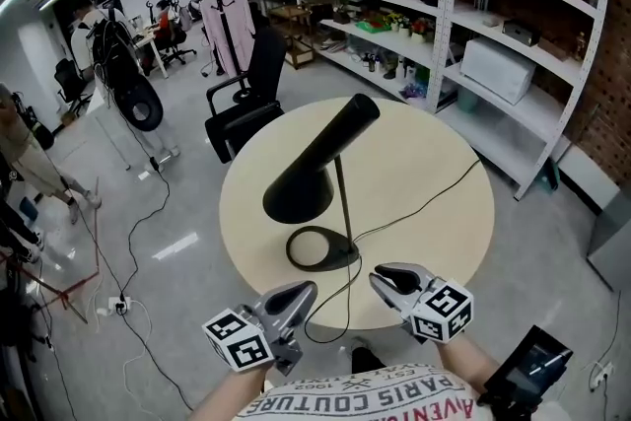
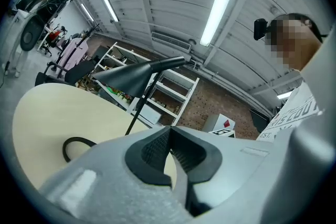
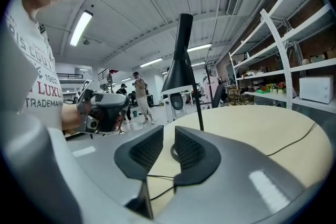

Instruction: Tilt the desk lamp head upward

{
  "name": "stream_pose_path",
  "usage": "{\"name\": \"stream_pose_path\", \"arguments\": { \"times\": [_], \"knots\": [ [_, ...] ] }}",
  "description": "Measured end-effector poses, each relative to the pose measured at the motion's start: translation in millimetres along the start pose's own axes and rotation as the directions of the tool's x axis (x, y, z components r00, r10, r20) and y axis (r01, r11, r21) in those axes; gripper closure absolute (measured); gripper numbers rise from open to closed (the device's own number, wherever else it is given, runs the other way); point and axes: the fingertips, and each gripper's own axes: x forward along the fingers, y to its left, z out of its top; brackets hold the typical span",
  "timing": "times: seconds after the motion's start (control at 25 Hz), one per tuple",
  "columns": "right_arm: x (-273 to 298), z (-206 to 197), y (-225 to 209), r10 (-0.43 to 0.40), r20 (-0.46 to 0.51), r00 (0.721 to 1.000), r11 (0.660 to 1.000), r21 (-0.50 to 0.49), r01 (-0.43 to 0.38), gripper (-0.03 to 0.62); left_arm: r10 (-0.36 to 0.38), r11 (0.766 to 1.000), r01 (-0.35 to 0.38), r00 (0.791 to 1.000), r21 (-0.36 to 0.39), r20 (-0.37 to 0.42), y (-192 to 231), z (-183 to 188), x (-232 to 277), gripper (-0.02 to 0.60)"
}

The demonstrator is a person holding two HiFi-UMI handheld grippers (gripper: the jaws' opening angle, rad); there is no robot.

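Observation:
A black desk lamp stands on the round beige table (image 1: 434,163). Its cone head (image 1: 315,163) slants with the wide mouth low at the left and the narrow end up at the right. A thin stem (image 1: 342,197) runs down to the ring base (image 1: 320,248). My left gripper (image 1: 301,296) hangs at the table's near edge, short of the base, shut with nothing in it. My right gripper (image 1: 386,279) hovers beside it at the right, open and empty. The left gripper view shows the head (image 2: 134,75) beyond the closed jaws (image 2: 169,134). The right gripper view shows the head (image 3: 179,68) past the parted jaws (image 3: 169,141).
The lamp's black cable (image 1: 434,197) snakes over the table and drops off its near edge. A black office chair (image 1: 246,99) stands behind the table and metal shelving (image 1: 473,15) at the back right. Cables lie on the floor (image 1: 128,242) at the left.

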Motion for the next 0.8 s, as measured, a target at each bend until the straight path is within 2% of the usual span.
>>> {"name": "stream_pose_path", "arguments": {
  "times": [0.4, 0.48, 0.6, 0.8],
  "knots": [
    [77, 18, -52, 0.016, -0.060, 0.998, 0.988, -0.153, -0.025, 0.482, 0.014, 0.995, -0.011, 1.000, -0.099, 0.027, 40, 5, 24, 0.580],
    [89, 13, -58, 0.016, -0.080, 0.997, 0.985, -0.172, -0.030, 0.476, 0.007, 0.993, -0.002, 0.999, -0.115, 0.041, 45, 6, 26, 0.544],
    [100, 7, -64, 0.006, -0.094, 0.996, 0.980, -0.199, -0.025, 0.476, -0.013, 0.989, 0.027, 0.995, -0.143, 0.100, 51, 13, 27, 0.530],
    [111, 4, -68, 0.012, -0.094, 0.995, 0.978, -0.205, -0.031, 0.482, -0.057, 0.972, 0.100, 0.979, -0.213, 0.197, 59, 27, 33, 0.469]
  ]
}}
